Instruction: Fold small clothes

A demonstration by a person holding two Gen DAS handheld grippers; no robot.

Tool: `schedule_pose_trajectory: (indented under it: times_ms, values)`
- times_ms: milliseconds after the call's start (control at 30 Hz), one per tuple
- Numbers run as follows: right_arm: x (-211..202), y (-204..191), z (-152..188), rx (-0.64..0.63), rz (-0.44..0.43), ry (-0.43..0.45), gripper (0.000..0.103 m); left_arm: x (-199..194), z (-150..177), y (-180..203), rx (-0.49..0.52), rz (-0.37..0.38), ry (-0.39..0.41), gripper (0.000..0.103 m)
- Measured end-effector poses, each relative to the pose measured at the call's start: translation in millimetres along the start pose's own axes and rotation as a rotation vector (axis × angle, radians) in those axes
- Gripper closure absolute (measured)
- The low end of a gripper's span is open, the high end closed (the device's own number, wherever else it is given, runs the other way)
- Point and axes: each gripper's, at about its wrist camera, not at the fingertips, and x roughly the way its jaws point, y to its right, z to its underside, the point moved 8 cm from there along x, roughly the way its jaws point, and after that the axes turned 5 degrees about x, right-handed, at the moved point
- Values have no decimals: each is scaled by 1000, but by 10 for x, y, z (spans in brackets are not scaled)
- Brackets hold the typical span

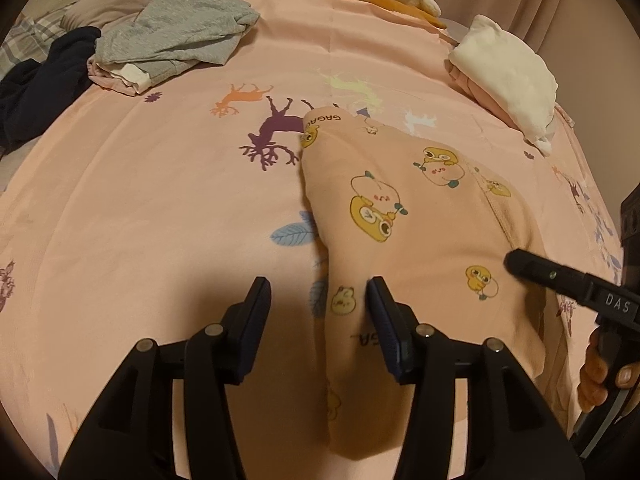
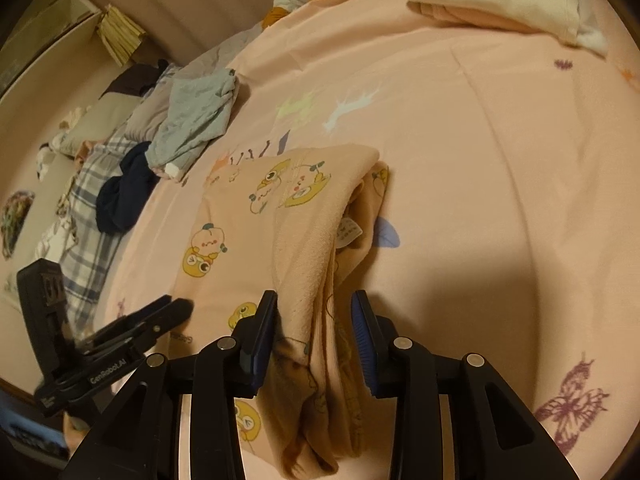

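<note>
Lying on the bed (image 1: 160, 208), the small peach garment (image 1: 420, 216) with its cartoon duck print sits partly folded, one layer doubled over another so that a care label shows at the open edge in the right wrist view. Both tools are at its near end. The left tool (image 1: 318, 292) has its jaws spread, one finger over bare sheet and the other resting on or just above the cloth; it grips nothing. The right tool (image 2: 314, 308) is also spread, its fingers straddling the thick folded edge without pinching it, though the left finger seems to touch the fabric.

That placement makes sense: the two tools bracket the near corners, from which the cloth could be lifted evenly and carried over for another fold. My judgement is that the fold is midway, with at least one more turn needed.

A finished stack of pale folded clothes (image 1: 508, 80) waits at the far right, well apart, while a loose grey garment (image 1: 176, 28) and a dark one (image 1: 44, 76) lie at the far left, probably still to do.
</note>
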Motion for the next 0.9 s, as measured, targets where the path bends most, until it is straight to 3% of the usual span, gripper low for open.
schedule_pose_trajectory:
  times_ms: [233,333,500,733,900]
  values:
    - [-216,-41,-214,-72,111,140,68,-69,120,-56,-4,-12,-7,52]
    - [-241,-143,-294,-111,89,164,68,-75,181,-46,-3,-14,-15,52]
    - [-99,-363,-291,-188,55,139,74,-66,234,-31,3,-24,-19,52]
    - [267,-239,-224,-205,162,43,78,-58,271,-30,10,-28,-22,52]
    - [248,-223,-205,-198,173,41,78,-56,270,-28,9,-33,-23,52]
